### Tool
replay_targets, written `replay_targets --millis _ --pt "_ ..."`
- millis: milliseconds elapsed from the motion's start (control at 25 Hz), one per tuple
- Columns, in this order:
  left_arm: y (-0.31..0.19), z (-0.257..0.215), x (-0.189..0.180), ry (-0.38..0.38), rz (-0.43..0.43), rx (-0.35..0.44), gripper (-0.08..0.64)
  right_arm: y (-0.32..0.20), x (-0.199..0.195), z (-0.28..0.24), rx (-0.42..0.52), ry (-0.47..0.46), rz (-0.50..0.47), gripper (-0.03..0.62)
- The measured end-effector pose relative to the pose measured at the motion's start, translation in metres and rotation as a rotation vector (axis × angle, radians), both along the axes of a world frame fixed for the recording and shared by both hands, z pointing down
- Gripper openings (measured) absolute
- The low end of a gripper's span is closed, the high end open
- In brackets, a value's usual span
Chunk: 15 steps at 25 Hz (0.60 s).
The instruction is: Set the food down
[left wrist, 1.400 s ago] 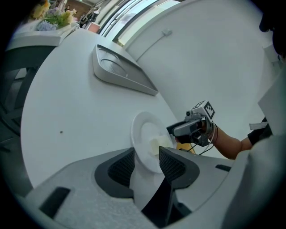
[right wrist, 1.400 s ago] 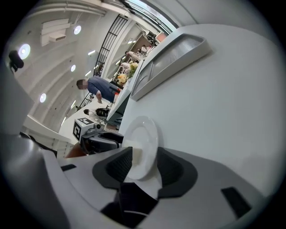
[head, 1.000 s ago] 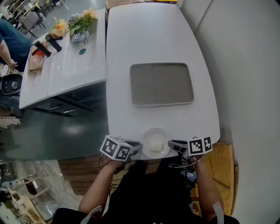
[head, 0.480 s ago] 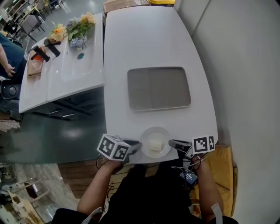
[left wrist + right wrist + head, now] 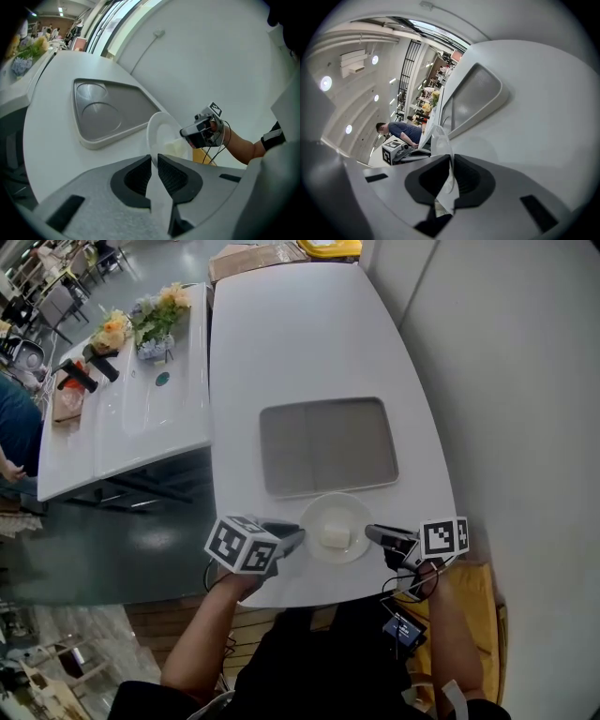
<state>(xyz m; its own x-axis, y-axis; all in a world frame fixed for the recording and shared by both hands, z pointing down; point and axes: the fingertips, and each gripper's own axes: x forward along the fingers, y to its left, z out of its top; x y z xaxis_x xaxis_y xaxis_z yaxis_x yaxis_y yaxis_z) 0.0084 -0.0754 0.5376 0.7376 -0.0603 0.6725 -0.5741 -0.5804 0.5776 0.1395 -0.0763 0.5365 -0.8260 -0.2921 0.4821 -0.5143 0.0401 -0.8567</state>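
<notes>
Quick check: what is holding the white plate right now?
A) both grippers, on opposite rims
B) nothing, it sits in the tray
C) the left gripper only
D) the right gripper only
A: the left gripper and the right gripper each clamp the rim of the plate, on opposite sides.

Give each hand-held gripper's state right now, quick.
Left hand-held gripper: shut on the plate rim, jaws having just closed further.
Right hand-held gripper: shut on the plate's opposite rim.
</notes>
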Motion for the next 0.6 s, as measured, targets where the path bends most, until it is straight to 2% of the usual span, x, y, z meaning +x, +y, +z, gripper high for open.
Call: replay_targets --millis 320,600 --pt "-0.060 -0.017 0.025 0.012 0.013 0.070 0.040 -0.056 0.025 -0.021 0.078 0.015 0.017 0.025" --pt "-0.112 -0.014 0.034 0.001 0.005 0.101 0.040 -0.105 0.031 -0.022 0.118 0.020 0.016 0.025"
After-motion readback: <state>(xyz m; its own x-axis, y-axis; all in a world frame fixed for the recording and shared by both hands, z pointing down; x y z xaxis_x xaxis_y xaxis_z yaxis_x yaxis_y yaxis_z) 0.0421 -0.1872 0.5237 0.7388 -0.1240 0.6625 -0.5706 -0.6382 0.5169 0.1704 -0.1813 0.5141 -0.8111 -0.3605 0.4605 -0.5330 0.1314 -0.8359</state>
